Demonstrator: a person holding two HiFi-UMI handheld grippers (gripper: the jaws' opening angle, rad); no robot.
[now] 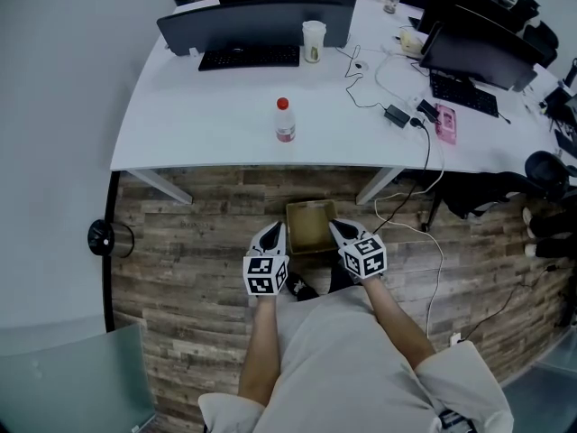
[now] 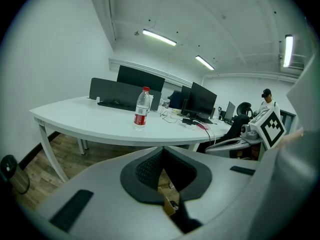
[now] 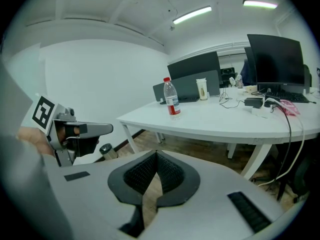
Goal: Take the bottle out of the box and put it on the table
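A clear water bottle [image 1: 285, 120] with a red cap and red label stands upright on the white table [image 1: 207, 120], near its front edge. An open cardboard box [image 1: 309, 226] sits on the wood floor below, and it looks empty. My left gripper [image 1: 274, 234] hangs at the box's left side and my right gripper [image 1: 340, 231] at its right side. Both are shut with nothing between the jaws. The left gripper view has the bottle [image 2: 142, 109] ahead over the shut left gripper [image 2: 163, 150]. The right gripper view has the bottle [image 3: 172, 99] beyond the shut right gripper [image 3: 156, 154].
Monitors [image 1: 270, 16], a keyboard [image 1: 249, 57], a pale cup [image 1: 313, 41], cables with a power brick [image 1: 397, 114] and a pink object [image 1: 445, 123] lie on the table. A black round bin [image 1: 108, 237] stands by the left wall. An office chair [image 1: 491, 192] stands at the right.
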